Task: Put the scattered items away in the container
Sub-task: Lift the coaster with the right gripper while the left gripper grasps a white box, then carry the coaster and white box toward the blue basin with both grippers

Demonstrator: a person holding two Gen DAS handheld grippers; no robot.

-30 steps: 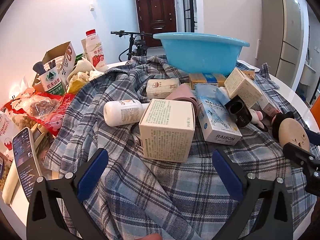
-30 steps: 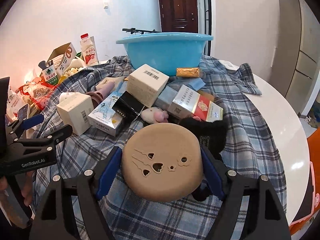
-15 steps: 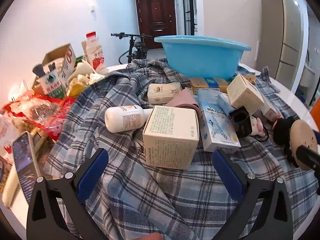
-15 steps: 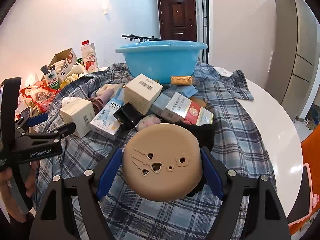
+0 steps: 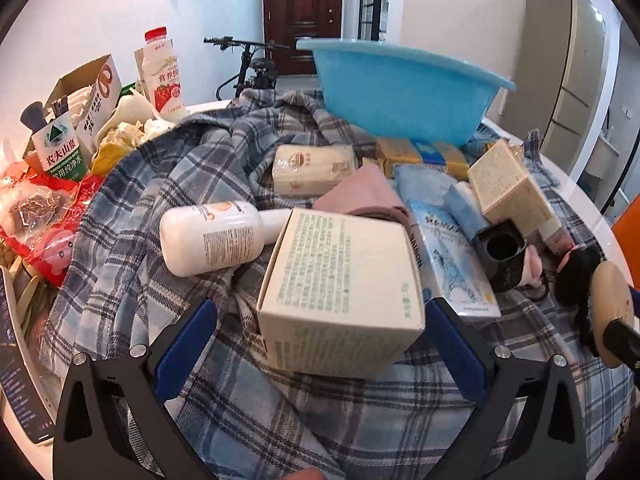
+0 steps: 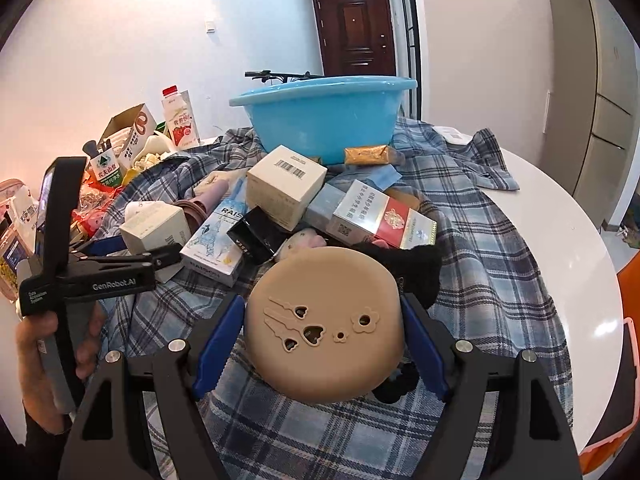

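Note:
A blue basin (image 5: 404, 94) (image 6: 324, 116) stands at the far side of a plaid cloth (image 5: 132, 216) strewn with items. My left gripper (image 5: 320, 344) is open, its jaws on either side of a cream box (image 5: 340, 292), apart from it. My right gripper (image 6: 320, 344) is shut on a tan round brush (image 6: 324, 328) with black bristles, held above the cloth; it also shows in the left wrist view (image 5: 612, 312). A white bottle (image 5: 212, 236), a RAISON box (image 5: 448, 264) and a cigarette carton (image 6: 384, 220) lie nearby.
Snack bags, a water carton (image 5: 60, 152) and a milk bottle (image 5: 160, 76) crowd the table's left side. A phone (image 5: 16, 360) lies at the left edge. The bare white tabletop (image 6: 576, 264) curves along the right. A bicycle and a door stand behind.
My left gripper has moved forward, so the cream box now sits between its open jaws. My right gripper has lifted the tan brush a little higher.

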